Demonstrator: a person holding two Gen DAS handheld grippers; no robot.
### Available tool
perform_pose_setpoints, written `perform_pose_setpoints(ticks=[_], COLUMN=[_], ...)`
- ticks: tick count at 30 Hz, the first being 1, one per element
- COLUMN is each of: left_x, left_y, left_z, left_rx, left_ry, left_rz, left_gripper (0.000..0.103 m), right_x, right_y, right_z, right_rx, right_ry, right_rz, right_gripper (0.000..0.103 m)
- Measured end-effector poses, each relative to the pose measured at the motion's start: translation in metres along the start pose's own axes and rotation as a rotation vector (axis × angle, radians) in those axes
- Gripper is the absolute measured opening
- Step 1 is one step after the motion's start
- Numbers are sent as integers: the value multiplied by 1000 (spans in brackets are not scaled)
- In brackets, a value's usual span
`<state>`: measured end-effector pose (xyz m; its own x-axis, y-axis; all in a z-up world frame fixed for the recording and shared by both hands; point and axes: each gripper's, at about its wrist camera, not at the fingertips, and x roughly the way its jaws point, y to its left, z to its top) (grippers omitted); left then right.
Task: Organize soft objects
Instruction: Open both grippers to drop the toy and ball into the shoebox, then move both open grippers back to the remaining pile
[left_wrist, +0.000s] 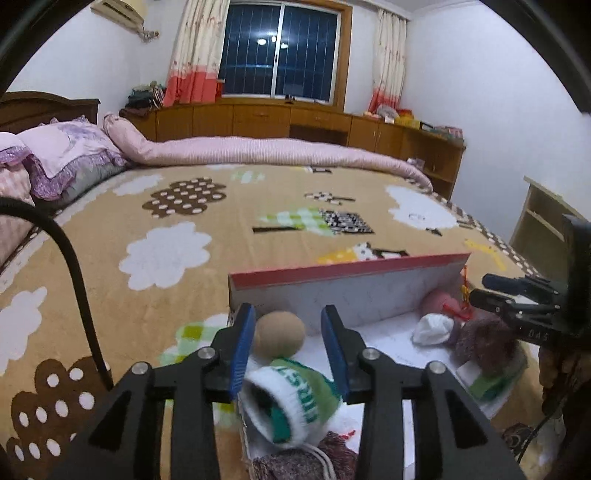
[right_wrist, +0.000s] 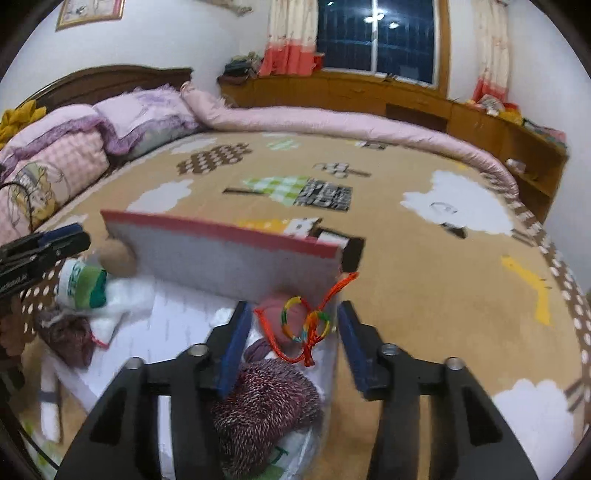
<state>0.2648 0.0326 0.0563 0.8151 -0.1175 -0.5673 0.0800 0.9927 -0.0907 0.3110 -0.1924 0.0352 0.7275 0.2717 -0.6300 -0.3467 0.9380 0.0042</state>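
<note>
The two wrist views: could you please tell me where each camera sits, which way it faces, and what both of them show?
Left wrist view: on the left gripper, facing the dark window across the bed; its open blue-padded fingers straddle a green-and-white knitted sock and a tan round ball; the right gripper enters at right.
Right wrist view: on the right gripper, same heading; open fingers over a dark red knitted bundle and an orange cord; the left gripper at left.
Shared: the red-edged white box, sock, ball.

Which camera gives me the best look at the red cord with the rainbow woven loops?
The right wrist view: the red cord with rainbow woven loops lies in full between the open right gripper fingers, over a pink soft ball. The left wrist view shows only a small, blurred red bit near the box's far corner.
</note>
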Motion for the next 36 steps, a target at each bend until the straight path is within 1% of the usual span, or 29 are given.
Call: perform_pose_setpoints(ticks=[2, 5, 7, 9, 11, 16, 19, 21, 28, 31, 36], left_x=[-8, -17, -24, -31, -40, -67, -88, -100, -135, -146, -158], left_y=[-2, -4, -4, -6, -12, -20, -22, -22, -33, -33, -23], left_z=[2, 3, 0, -2, -5, -13, -25, -37, -85, -99, -115], left_rx=[-2, -4, -13, -16, 2, 8, -3, -26, -82, -96, -172], left_ry=[-20, -28, -30, -30, -34, -57, -72, -68, -48, -42, -32], left_rz=[-5, -7, -12, -15, -9, -48, -66, -69, -93, -88, -87], left_gripper=[39, 39, 39, 39, 39, 39, 39, 39, 39, 39, 39], right_x=[-12, -28, -38, -50, -63, -89, -99, -104, -129, -140, -148], right_y=[1, 6, 12, 17, 21, 21, 26, 30, 46, 55, 61], right_z=[5, 8, 7, 0, -11, -41, -60, -69, -101, -116, -129], right_rx=[15, 23, 17, 27, 44, 102, 119, 127, 166, 164, 167], right_ry=[-30, -60, -70, -78, -74, -88, -87, -92, -159, -160, -168], right_rz=[-4, 8, 10, 15, 38, 97, 113, 134, 202, 221, 234], right_gripper=[57, 61, 62, 62, 62, 62, 62, 62, 62, 62, 62])
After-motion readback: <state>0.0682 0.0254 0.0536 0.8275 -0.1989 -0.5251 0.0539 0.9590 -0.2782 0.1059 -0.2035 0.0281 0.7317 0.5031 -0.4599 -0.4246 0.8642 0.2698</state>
